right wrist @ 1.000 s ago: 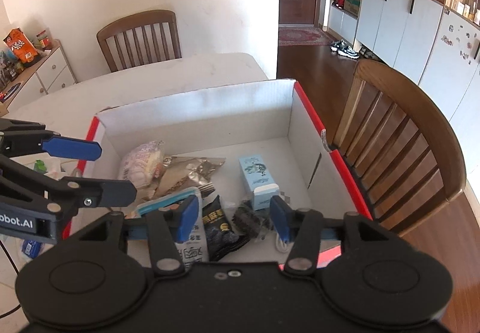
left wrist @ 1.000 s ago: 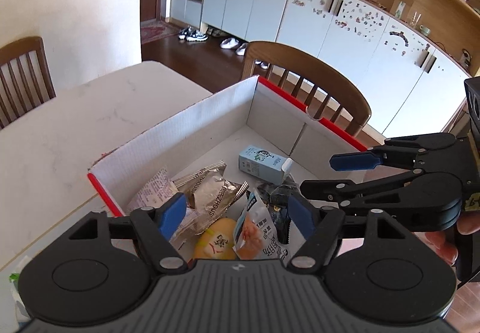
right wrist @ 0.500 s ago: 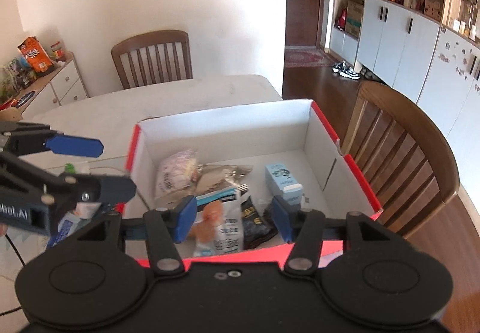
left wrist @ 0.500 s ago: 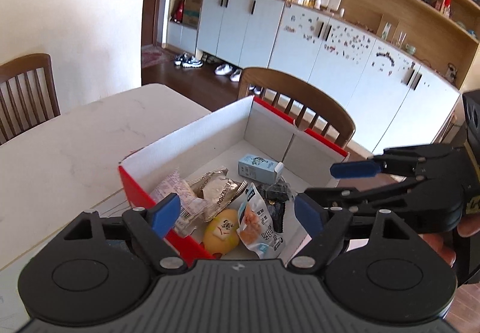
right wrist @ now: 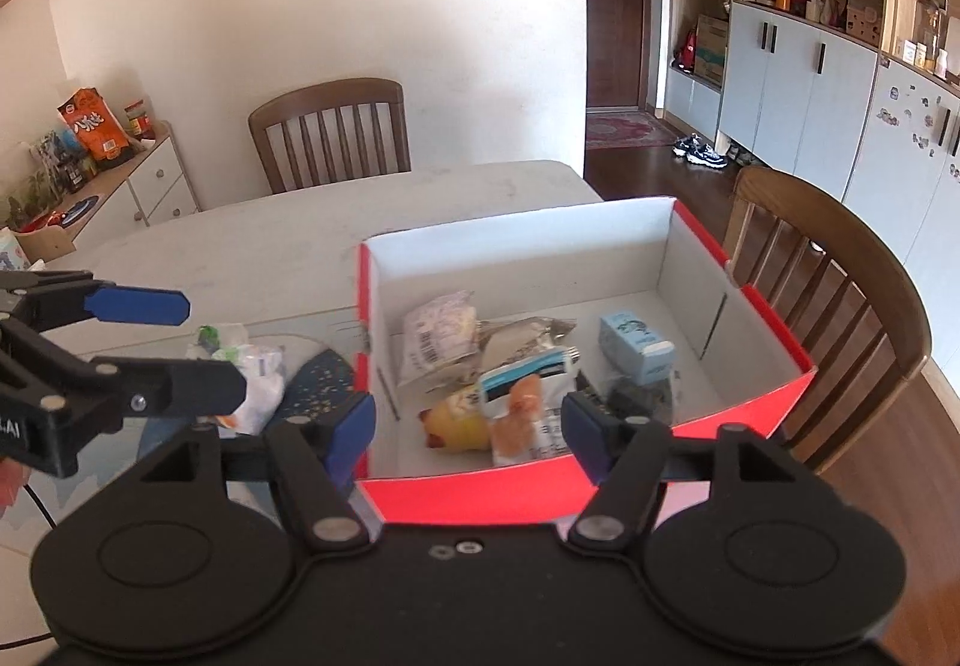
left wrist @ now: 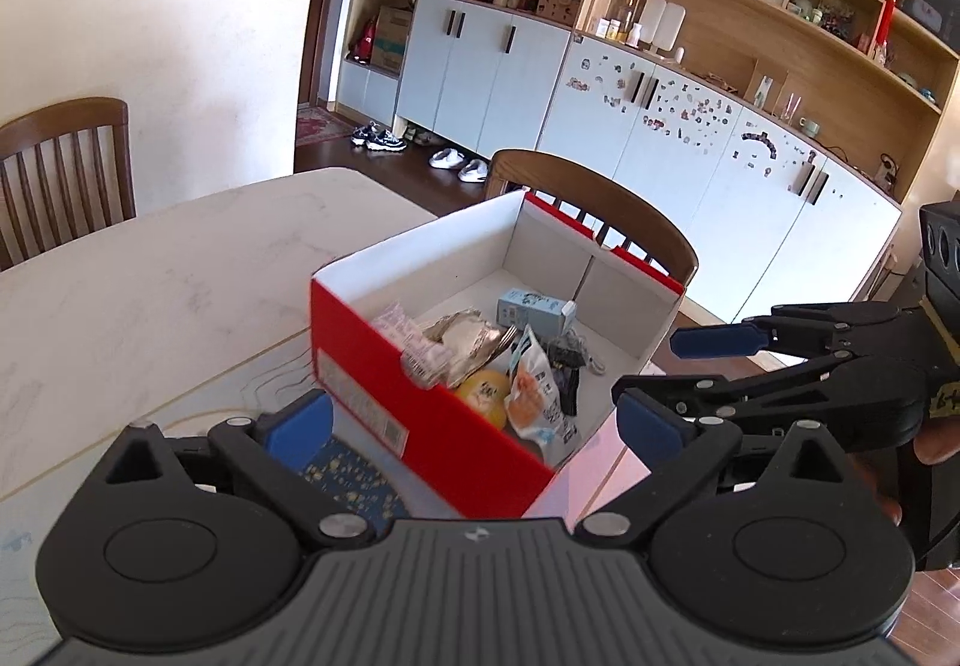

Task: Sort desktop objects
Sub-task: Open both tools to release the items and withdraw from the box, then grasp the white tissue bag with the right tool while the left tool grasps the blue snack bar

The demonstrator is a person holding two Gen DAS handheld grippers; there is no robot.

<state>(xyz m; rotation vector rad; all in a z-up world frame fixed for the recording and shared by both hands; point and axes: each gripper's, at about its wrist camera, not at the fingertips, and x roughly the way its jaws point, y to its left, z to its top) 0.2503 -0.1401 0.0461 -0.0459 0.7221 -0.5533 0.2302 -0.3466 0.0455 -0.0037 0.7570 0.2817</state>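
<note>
Right-wrist view, left to right. My left gripper (right wrist: 204, 348) enters at the left edge, jaws opening wide, nothing between them. Just past it, lower left of centre, a crumpled white wrapper (right wrist: 249, 372) lies on a dark speckled mat (right wrist: 318, 372) on the table (right wrist: 240, 264), outside the box. That looks like the item left to sort; whether more hides behind my left gripper I cannot tell.

Centre: the red box (right wrist: 480, 492), open top, already holding the bulk of the load. Inside, a white barcoded packet (right wrist: 435, 336), a silver foil packet (right wrist: 522, 333), a yellow round thing (right wrist: 456, 423), an orange-and-white pouch (right wrist: 525, 414), a dark packet (right wrist: 636, 402), and toward the right a small blue carton (right wrist: 633, 345).

Lower centre: my right gripper (right wrist: 468, 429), jaws also opening, empty, framing the box's near wall without touching it.

Judgement: mostly done; the wrapper outstanding.
</note>
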